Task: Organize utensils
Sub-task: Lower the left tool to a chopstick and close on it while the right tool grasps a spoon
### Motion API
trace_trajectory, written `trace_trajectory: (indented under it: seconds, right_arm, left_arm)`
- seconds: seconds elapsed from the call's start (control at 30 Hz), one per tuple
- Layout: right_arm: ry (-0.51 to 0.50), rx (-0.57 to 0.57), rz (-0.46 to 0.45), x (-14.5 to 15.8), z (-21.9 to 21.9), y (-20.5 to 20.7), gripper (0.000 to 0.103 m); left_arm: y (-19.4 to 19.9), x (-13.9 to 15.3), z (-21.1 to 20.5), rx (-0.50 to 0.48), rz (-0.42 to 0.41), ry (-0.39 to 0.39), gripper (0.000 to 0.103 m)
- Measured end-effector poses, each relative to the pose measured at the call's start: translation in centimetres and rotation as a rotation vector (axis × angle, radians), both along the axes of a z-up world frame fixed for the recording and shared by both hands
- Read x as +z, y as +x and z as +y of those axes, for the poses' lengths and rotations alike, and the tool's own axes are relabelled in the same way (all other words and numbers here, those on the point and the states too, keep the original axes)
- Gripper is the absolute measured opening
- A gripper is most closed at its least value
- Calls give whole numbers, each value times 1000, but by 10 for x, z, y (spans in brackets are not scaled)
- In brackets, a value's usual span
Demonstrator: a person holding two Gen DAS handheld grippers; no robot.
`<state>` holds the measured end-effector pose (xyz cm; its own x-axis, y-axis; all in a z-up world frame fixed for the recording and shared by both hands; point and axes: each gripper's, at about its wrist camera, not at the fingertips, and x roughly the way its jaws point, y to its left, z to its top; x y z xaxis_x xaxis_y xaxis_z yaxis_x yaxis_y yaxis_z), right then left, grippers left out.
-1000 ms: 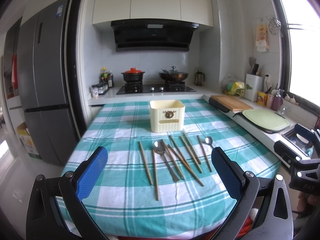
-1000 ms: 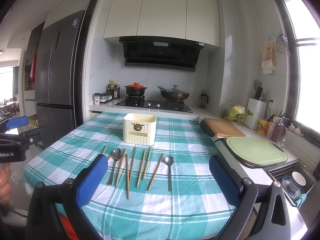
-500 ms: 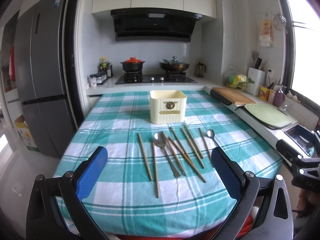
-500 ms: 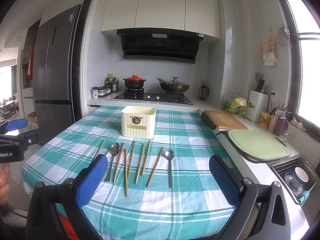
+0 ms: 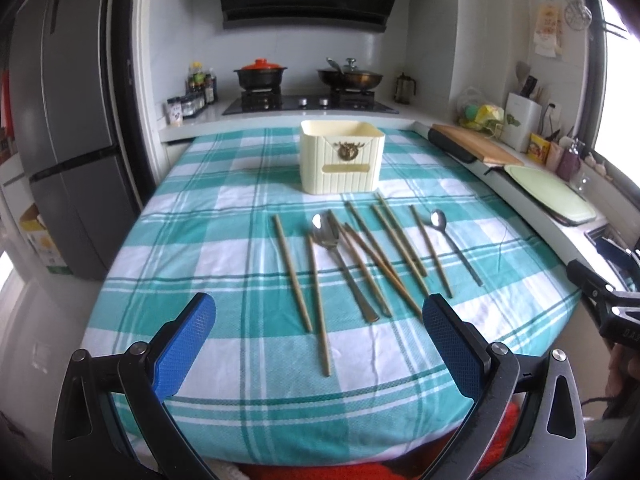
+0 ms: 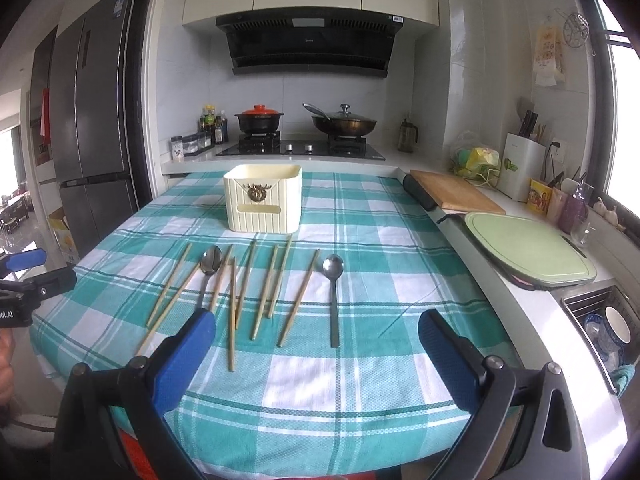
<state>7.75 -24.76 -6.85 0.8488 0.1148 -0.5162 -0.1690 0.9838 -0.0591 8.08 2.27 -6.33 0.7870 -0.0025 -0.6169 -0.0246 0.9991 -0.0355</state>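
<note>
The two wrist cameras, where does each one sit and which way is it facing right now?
Left wrist view: sits behind the open left claw, facing the stove across the teal checked tablecloth; the right claw shows at its right edge.
Right wrist view: sits behind the open right claw, facing the same way from further right; the left claw shows at its left edge.
Both share the cream ribbed plastic utensil box and the wooden chopsticks.

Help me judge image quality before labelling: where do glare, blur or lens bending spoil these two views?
Left wrist view: the window at the right edge is blown out white, the fridge bows from fisheye bending, and the chopsticks and spoons are sharp. Right wrist view: the window glares too, the counter edge curves, and the utensil box is evenly lit.
</note>
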Motion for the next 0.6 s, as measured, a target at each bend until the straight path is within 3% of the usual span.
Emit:
trace_trajectory:
  seconds: [0.23, 0.6]
  right_arm:
    - [47, -36, 103, -19, -16, 34, 103]
    - [28, -114, 178, -40, -38, 75, 103]
  left_arm:
    - [52, -23, 29, 95, 74, -32, 103]
    - [114, -57, 40, 172, 173, 27, 103]
